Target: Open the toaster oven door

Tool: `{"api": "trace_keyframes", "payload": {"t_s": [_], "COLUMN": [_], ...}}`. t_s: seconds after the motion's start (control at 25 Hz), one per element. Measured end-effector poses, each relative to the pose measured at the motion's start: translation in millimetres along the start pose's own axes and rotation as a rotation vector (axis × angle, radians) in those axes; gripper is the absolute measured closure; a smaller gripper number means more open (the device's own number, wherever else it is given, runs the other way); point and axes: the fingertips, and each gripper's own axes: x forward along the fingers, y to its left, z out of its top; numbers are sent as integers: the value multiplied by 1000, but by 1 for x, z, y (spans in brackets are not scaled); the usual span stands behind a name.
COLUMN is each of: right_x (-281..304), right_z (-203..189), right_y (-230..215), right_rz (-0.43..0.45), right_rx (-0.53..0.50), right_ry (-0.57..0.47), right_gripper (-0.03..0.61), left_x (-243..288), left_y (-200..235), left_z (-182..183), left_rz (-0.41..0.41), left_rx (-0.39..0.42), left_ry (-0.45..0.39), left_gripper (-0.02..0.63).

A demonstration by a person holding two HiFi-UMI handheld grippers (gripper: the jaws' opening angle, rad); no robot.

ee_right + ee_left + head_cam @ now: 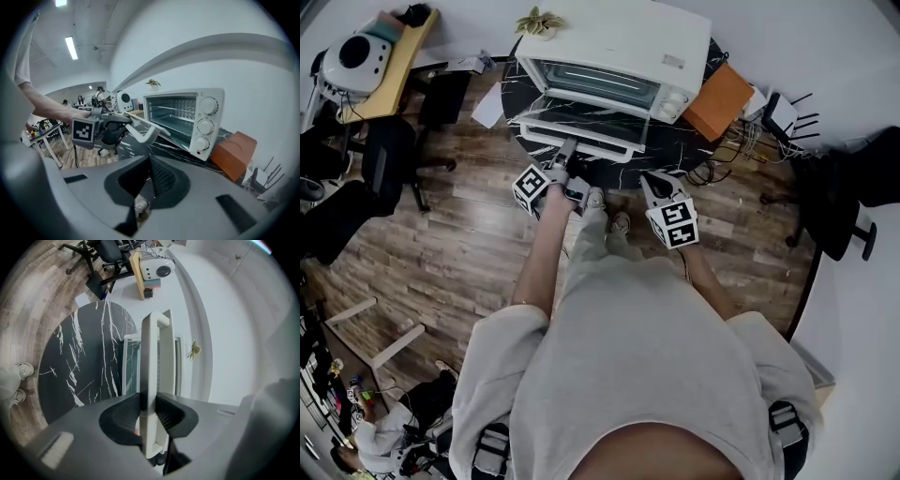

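A white toaster oven (609, 47) stands on a round black marble table (675, 150). Its glass door (591, 127) hangs open, swung down close to level, and the racks inside show in the right gripper view. My left gripper (565, 155) is shut on the door's white handle (151, 357), with the bar clamped between its pads (165, 411). From the right gripper view the handle (143, 133) sticks out of that gripper's jaws. My right gripper (654, 183) hovers at the table's near edge, right of the door, shut on nothing (150, 164).
An orange box (718, 101) lies on the table right of the oven. A small plant (538, 21) sits behind the oven. A router and cables (783, 112) lie at the right, an office chair (384, 159) and a desk at the left.
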Motion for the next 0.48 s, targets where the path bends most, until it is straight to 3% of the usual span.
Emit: {"api": "trace_keyframes", "payload": {"t_s": [0.48], "right_x": [8], "right_z": [-5], "right_y": [15], "right_rz": [31], "right_rx": [-1], "right_ry": [17], "right_gripper": [566], "left_x": [-11], "left_y": [21], "left_z": [-1], "left_rz": [32], "left_rx": [9], "left_ry": [7], "left_gripper": [518]}}
